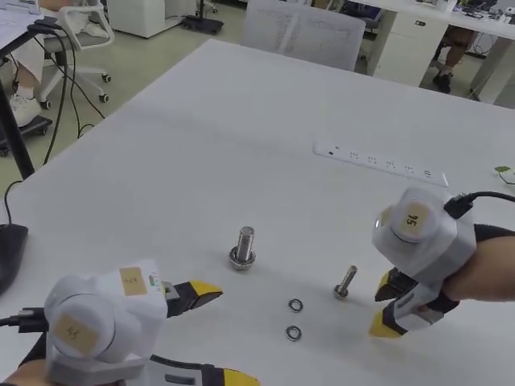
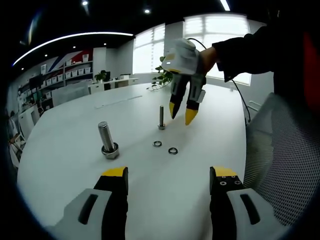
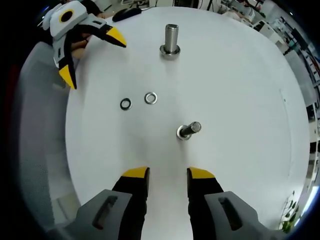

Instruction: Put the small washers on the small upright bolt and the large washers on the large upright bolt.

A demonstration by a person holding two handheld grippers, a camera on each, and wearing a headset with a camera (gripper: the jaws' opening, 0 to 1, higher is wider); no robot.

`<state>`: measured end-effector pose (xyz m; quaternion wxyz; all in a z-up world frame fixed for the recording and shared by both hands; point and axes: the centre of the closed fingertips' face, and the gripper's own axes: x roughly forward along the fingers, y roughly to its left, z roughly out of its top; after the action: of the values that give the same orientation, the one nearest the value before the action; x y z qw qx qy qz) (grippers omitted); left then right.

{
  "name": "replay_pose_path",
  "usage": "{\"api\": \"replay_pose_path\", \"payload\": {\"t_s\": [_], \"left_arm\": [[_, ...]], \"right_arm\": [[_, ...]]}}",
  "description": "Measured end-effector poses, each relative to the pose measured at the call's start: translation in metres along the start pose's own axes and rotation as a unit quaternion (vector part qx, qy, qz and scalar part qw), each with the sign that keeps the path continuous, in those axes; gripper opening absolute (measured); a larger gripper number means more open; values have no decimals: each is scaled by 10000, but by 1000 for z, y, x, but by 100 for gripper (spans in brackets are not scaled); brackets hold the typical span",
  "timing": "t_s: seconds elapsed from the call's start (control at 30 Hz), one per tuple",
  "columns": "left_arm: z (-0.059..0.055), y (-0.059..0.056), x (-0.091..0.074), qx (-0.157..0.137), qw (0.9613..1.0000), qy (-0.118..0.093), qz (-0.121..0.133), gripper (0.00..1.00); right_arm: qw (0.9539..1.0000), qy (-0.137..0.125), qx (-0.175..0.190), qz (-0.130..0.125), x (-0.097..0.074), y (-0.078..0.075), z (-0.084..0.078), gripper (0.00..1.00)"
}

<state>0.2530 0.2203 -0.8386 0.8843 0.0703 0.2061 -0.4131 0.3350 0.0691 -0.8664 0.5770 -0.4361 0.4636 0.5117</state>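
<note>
The large upright bolt (image 1: 243, 248) stands mid-table with a wider metal ring at its base. To its right, the small upright bolt (image 1: 345, 282) leans slightly. Two small washers (image 1: 295, 305) (image 1: 293, 332) lie flat on the table in front of the bolts. My left gripper (image 1: 221, 334) is open at the lower left, its jaws wide apart and aimed toward the washers (image 2: 157, 144) (image 2: 173, 150). My right gripper (image 1: 384, 305) is open and empty, hovering just right of the small bolt (image 3: 188, 130), tips pointing down. Its own view has the large bolt (image 3: 171, 42) beyond.
A white power strip (image 1: 378, 162) lies at the back right of the white table (image 1: 201, 145). A mesh chair (image 1: 302, 32) stands at the far edge. Cables and a black stand (image 1: 16, 137) hang off the left side.
</note>
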Motion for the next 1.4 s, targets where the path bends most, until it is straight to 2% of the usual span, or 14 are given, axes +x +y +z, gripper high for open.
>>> {"api": "replay_pose_path", "payload": {"t_s": [0.73, 0.93, 1.4], "left_arm": [[9, 2, 2, 51, 10000, -62, -2, 65], [11, 3, 3, 64, 9999, -78, 9, 65], [13, 2, 3, 75, 9999, -96, 23, 65]], "right_arm": [[9993, -11, -261, 254, 2, 39, 11, 32], [9985, -32, -449, 324, 4, 48, 23, 31], [9960, -150, -806, 366, 6, 54, 58, 31]]}}
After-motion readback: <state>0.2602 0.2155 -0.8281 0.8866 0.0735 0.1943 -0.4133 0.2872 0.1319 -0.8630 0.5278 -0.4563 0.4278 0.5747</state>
